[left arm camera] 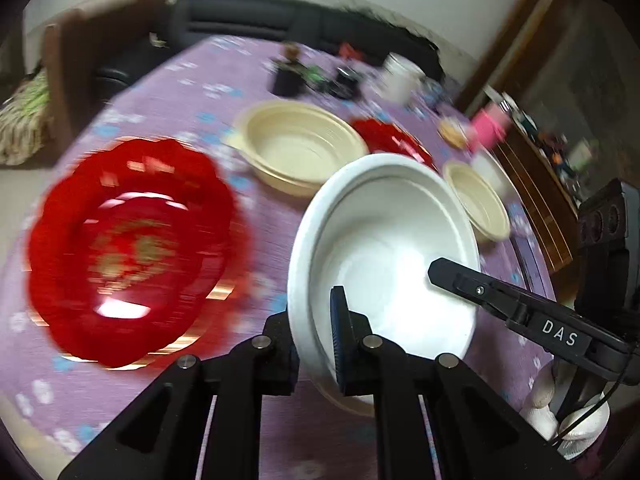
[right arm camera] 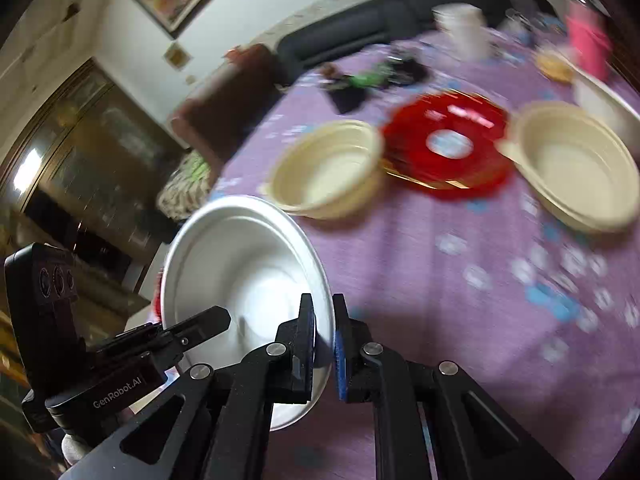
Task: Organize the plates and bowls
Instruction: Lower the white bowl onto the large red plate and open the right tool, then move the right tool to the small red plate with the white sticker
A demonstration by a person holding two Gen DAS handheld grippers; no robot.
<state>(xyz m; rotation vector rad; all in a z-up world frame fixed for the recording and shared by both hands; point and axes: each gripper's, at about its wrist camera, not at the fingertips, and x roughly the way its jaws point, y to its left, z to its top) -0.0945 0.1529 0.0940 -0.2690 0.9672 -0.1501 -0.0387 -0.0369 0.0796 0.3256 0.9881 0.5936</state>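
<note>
Each black tool (left arm camera: 316, 332) has 2 blue-padded fingers (left arm camera: 338, 320), silver screws, and white "DAS" or "GenRobot.AI" lettering.

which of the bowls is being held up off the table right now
The white bowl: both the left gripper and the right gripper pinch its rim, holding it tilted. The two cream bowls sit flat on the purple tablecloth.

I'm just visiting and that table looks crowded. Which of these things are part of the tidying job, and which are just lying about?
Part of the job:
white bowl, pinched at its rim by the left gripper and the right gripper
cream bowls
red plates

Just lying about:
white cup
pink container
small dark clutter
flowered purple tablecloth
</note>
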